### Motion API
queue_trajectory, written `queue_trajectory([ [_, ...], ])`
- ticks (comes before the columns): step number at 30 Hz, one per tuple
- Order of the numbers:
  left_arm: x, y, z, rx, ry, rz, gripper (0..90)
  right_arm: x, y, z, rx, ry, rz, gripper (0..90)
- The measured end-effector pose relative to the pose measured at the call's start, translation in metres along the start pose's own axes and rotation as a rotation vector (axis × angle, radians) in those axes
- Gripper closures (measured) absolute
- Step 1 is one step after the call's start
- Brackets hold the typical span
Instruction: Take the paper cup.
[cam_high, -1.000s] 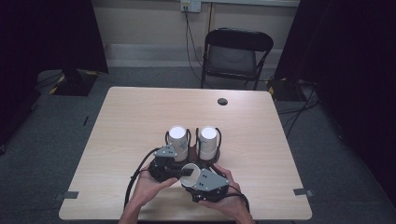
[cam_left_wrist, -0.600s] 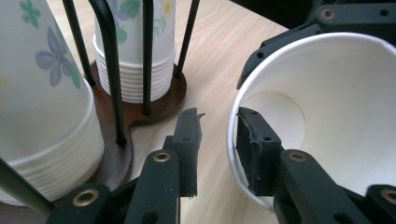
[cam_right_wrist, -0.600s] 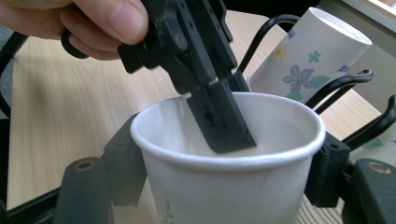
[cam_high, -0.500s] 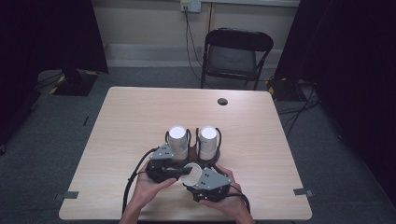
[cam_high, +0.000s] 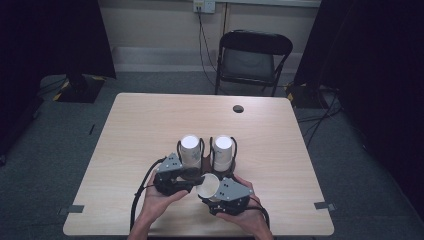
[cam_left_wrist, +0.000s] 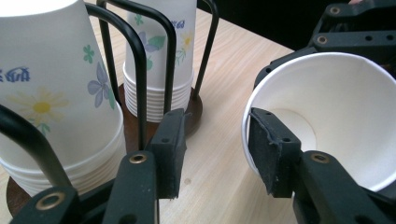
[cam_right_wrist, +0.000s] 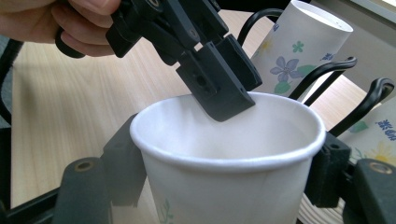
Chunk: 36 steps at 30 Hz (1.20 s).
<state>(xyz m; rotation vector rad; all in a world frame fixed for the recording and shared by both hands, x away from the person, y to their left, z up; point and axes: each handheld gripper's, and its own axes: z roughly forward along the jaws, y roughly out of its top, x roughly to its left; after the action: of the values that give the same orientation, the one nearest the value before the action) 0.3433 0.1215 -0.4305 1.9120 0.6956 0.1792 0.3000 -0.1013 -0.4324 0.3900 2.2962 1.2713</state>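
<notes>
**Inspector:** The right tool (cam_high: 214, 192) has its jaws closed on the sides of a loose paper cup (cam_high: 209, 186), mouth tilted up toward the left tool (cam_high: 196, 181). The cup is off the bench (cam_high: 140, 130), just in front of the cup rack (cam_high: 207, 167).

**Assistant:** And the left tool?

**Inspector:** Its jaws stand parted. In the left gripper view one jaw sits at the cup's rim, seemingly just inside it, and the other stays outside, near the rack wire. It grips nothing yet.

**Assistant:** Why hold it so?

**Inspector:** A judgement: the right tool steadies the cup so the left can pinch its wall for a handover or a re-grip.

**Assistant:** The rack?

**Inspector:** Two stacks of flowered cups (cam_left_wrist: 51, 88), upside down inside black wire loops that keep them upright. The thin rim may buckle under a hard pinch.
</notes>
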Motion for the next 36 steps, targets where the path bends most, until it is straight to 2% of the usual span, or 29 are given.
queue_trajectory([
  [9, 0.001, -0.001, -0.002, -0.016, 0.007, -0.016, 53.8, -0.004, -0.002, -0.001, -0.013, 0.011, 0.045, 29.2],
  [15, 0.0, 0.0, -0.006, -0.034, 0.023, -0.026, 49.2, -0.009, -0.005, -0.003, -0.028, 0.017, 0.098, 29.7],
  [19, 0.001, 0.0, -0.007, -0.054, 0.043, -0.05, 45.9, -0.011, -0.007, -0.004, -0.028, 0.01, 0.115, 29.8],
  [24, 0.0, -0.003, -0.009, -0.061, 0.06, -0.043, 41.9, -0.013, -0.01, -0.005, -0.024, -0.008, 0.14, 29.8],
  [27, 0.001, -0.005, -0.013, -0.081, 0.055, -0.067, 40.6, -0.016, -0.012, -0.006, -0.022, -0.025, 0.157, 29.8],
  [33, 0.001, -0.008, -0.018, -0.075, 0.111, -0.054, 37.9, -0.02, -0.015, -0.009, -0.027, -0.044, 0.191, 29.8],
  [36, 0.001, -0.008, -0.02, -0.069, 0.16, -0.038, 35.1, -0.022, -0.017, -0.01, -0.035, -0.046, 0.208, 29.9],
])
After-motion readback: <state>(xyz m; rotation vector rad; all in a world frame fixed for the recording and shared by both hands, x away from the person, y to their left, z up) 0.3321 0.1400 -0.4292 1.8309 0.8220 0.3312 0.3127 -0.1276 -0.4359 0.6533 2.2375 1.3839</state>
